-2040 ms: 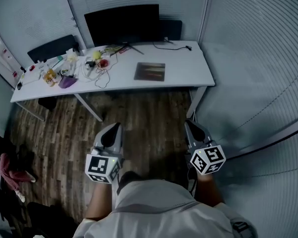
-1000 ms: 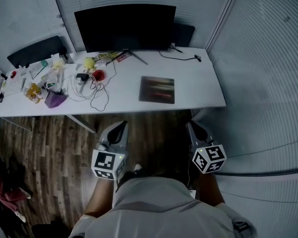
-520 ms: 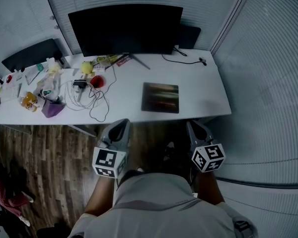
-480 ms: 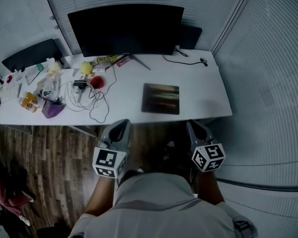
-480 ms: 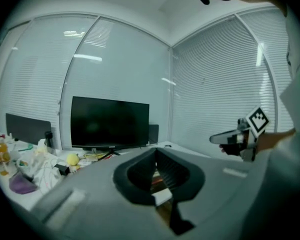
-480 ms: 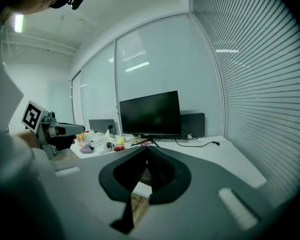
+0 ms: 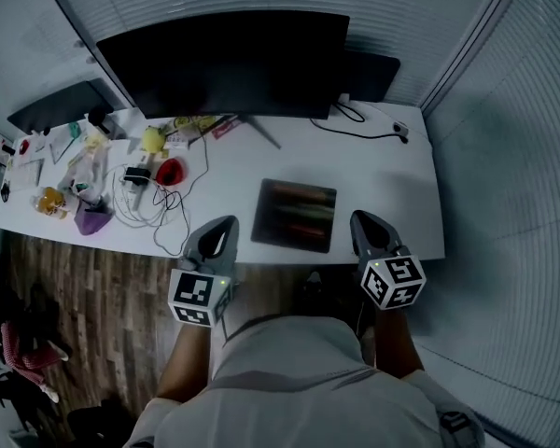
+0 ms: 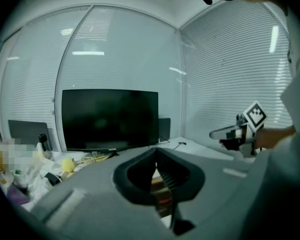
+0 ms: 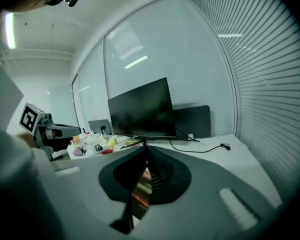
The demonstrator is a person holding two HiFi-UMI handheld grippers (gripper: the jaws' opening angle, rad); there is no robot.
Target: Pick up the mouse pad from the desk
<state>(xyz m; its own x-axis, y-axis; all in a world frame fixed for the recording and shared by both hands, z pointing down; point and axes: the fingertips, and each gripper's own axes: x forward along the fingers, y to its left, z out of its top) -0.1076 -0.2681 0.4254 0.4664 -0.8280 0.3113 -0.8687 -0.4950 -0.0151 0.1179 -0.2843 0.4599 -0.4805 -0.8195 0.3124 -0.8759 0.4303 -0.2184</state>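
A long white desk stands against walls of pale horizontal blinds, with dark wood-plank floor showing in front of it at the left. A wide black monitor sits at the back, a smaller dark panel behind its right end, and a thin black cable trails across the bare right part of the top. The left part is crowded with tangled white cords, a red item, a yellow one and a purple one; these are too small and blurred to name. The person's light shirt hides the floor below the desk's front edge. In both gripper views the gripper's own grey body covers most of the desktop, leaving only a sliver of colour behind the jaws. The mouse pad is a dark rectangle with blurred reddish and greenish streaks, its design unreadable, lying flat near the front edge, right of the cords. The left gripper and the right gripper flank it at that edge, each apart from it, both clenched with nothing between the jaws.
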